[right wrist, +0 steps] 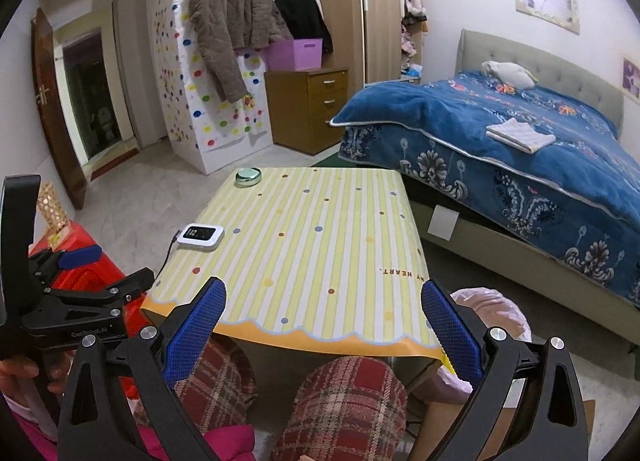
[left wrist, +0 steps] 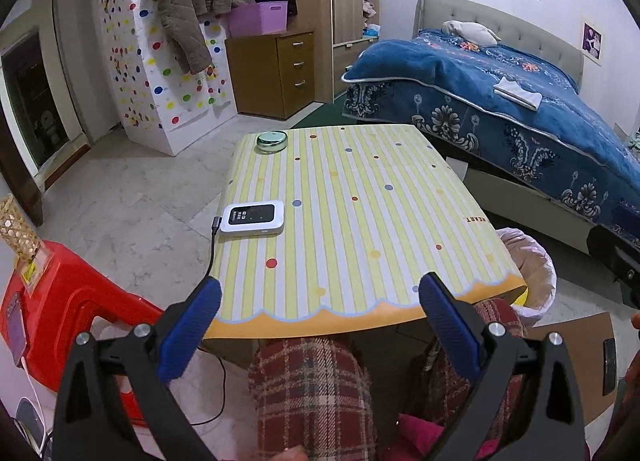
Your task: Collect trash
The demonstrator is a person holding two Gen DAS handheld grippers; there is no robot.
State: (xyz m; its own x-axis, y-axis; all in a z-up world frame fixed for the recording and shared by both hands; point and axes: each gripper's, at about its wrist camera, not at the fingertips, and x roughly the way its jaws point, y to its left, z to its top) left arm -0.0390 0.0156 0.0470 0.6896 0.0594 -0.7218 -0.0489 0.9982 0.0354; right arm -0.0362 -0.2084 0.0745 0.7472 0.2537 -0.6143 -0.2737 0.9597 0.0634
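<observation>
Left gripper (left wrist: pixel 318 291) and right gripper (right wrist: pixel 323 297) hovering at table (left wrist: pixel 360 197) near edge — both spread wide, grasping nothing; lined bin (left wrist: pixel 536 273) sitting beside table.

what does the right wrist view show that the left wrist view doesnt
Only the right wrist view shows the left gripper from the side, and the open brown door. Only the left wrist view shows the inside of the lined trash bin. Both show the striped table, the white device, the round green tin and the blue bed.
</observation>
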